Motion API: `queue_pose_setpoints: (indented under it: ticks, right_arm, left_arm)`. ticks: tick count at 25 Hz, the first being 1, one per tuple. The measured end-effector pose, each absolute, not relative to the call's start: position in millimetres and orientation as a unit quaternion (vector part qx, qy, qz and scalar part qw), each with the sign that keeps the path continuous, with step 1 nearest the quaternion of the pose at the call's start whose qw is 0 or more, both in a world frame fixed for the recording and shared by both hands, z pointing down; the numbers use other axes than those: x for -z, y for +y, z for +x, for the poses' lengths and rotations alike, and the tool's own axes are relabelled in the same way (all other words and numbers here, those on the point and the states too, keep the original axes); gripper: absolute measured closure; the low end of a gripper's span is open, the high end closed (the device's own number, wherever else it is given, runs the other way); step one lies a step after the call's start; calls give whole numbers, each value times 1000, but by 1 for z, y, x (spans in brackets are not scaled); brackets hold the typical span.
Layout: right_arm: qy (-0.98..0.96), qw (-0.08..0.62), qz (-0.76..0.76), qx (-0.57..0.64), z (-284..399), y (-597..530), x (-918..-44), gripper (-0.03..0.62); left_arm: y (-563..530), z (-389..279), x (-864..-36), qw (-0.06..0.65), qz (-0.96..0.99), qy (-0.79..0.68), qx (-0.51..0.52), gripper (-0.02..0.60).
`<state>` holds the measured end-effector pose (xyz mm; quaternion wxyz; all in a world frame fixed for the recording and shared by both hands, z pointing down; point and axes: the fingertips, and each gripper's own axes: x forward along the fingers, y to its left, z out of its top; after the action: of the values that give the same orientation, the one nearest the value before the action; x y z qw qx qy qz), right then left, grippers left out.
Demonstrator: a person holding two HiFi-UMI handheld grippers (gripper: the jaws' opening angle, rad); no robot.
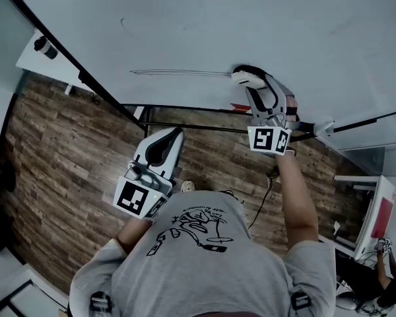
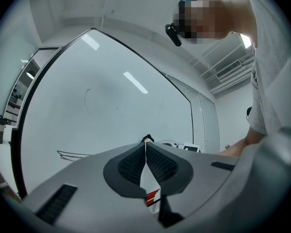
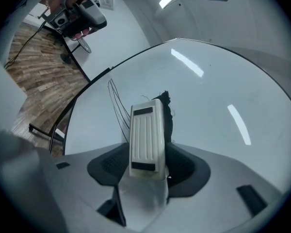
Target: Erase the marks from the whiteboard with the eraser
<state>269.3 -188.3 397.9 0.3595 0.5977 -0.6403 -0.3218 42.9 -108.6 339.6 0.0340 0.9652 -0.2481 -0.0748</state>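
The whiteboard (image 1: 204, 25) fills the top of the head view. Thin dark lines (image 1: 178, 72) run level across it, and a small faint arc (image 1: 122, 25) sits higher up. My right gripper (image 1: 251, 81) is shut on the white eraser (image 1: 245, 77), which presses on the board at the lines' right end. In the right gripper view the eraser (image 3: 146, 140) sits between the jaws with its black felt on the board, beside the lines (image 3: 117, 110). My left gripper (image 1: 175, 137) is held low, away from the board, shut on nothing; its pads (image 2: 157, 161) touch.
A black frame bar (image 1: 204, 129) runs below the board, and a red item (image 1: 241, 106) lies at the board's lower edge. A wooden floor (image 1: 66, 150) spreads underneath. A white shelf holding a dark object (image 1: 45, 47) is at the upper left, and a desk (image 1: 376, 210) stands at the right.
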Motion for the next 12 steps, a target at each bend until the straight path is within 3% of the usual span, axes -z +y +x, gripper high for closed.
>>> queue_pose_setpoints:
  ticks: [12]
  right_arm:
    - [-671, 407, 527, 326, 239, -199, -449, 349]
  left_arm:
    - [-103, 37, -342, 35, 964, -256, 64, 557]
